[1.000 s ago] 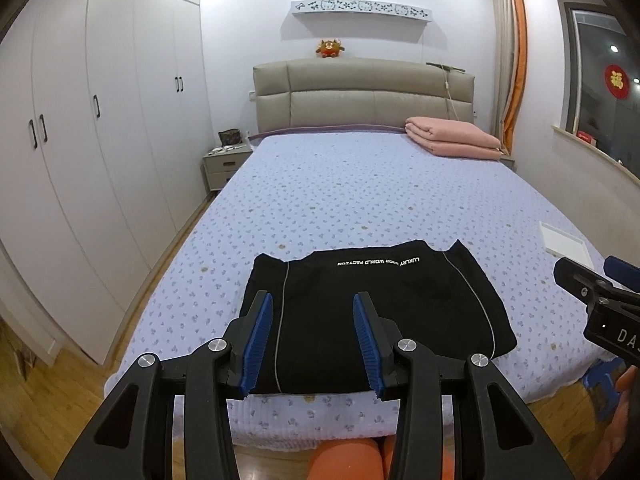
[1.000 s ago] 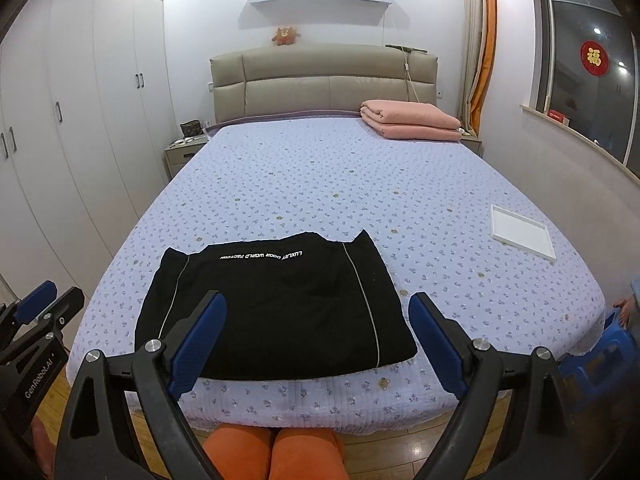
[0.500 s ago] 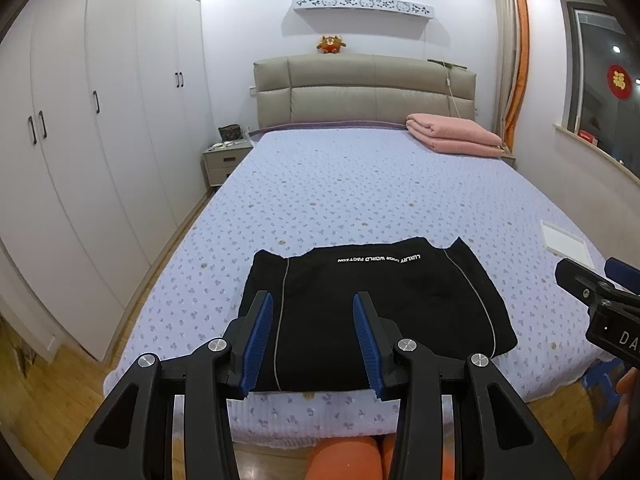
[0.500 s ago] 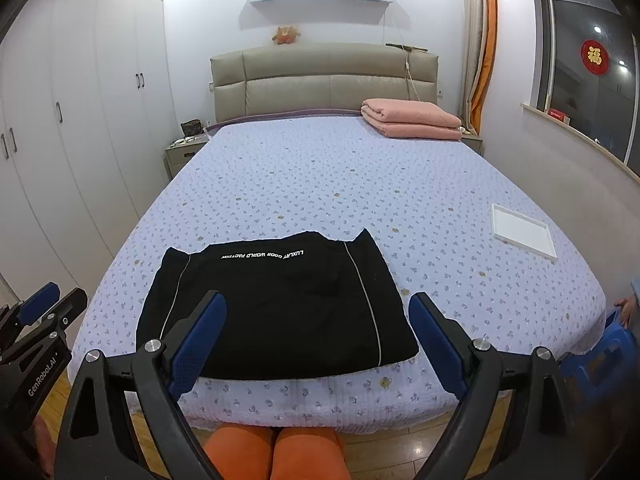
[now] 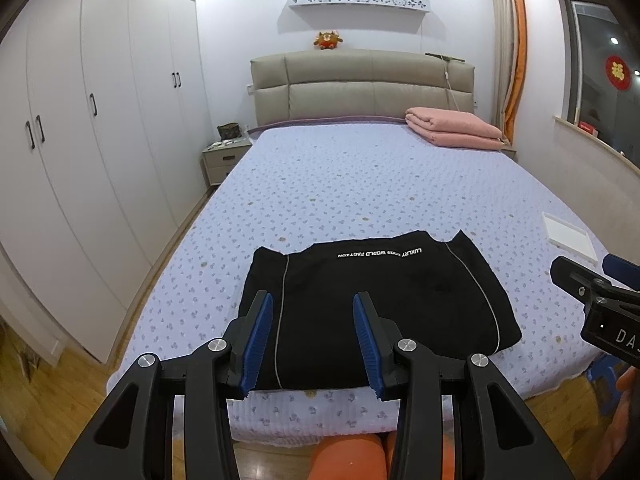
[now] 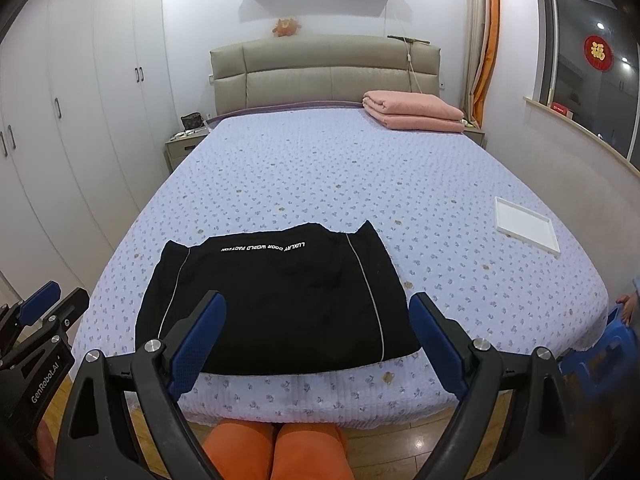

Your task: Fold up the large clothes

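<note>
Pretty even, cool indoor light is filling the room, and both views are staying sharp. Fisheye is bending the wardrobe [image 5: 80, 152] hard on the left, corners are vignetting black. The window [image 6: 592, 60] at upper right is reflecting small lamp spots. Shadows are staying soft.

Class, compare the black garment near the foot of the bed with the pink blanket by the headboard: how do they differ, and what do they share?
The black garment is thin and lies flat; the pink blanket is a thick, puffy stack. The garment carries white lettering and piping; the blanket is plain. Both are folded and rest on the bed.
</note>
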The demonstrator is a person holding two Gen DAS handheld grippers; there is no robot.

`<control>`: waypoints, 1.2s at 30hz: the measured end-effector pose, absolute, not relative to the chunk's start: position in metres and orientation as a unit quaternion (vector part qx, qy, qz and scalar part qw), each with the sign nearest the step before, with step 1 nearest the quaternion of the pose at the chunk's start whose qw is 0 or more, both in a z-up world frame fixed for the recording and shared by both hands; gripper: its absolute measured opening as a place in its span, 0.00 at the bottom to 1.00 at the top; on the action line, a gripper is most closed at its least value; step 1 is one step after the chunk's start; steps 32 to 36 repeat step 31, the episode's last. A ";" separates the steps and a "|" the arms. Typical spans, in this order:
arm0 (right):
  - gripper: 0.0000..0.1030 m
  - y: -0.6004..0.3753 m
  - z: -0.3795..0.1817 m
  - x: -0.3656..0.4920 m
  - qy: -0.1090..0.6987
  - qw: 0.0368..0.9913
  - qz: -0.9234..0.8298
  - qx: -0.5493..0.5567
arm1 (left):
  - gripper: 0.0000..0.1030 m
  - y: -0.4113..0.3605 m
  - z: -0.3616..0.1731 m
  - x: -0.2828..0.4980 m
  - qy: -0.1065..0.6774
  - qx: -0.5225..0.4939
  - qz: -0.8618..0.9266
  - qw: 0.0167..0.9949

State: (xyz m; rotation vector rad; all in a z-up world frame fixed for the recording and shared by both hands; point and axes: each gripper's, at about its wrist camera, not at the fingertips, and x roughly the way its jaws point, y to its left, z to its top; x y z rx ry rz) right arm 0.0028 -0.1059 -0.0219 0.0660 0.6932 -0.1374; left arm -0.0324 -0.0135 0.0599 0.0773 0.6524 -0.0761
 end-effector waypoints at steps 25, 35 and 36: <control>0.91 -0.101 -0.034 0.008 0.358 0.931 -0.063 0.032 | 0.42 -0.008 0.044 -0.024 0.336 0.040 -0.031 0.940; 0.91 -0.099 -0.036 0.009 0.360 0.930 -0.064 0.030 | 0.42 -0.004 0.046 -0.025 0.318 0.048 0.005 0.947; 0.91 -0.099 -0.036 0.009 0.360 0.930 -0.064 0.030 | 0.42 -0.004 0.046 -0.025 0.318 0.048 0.005 0.947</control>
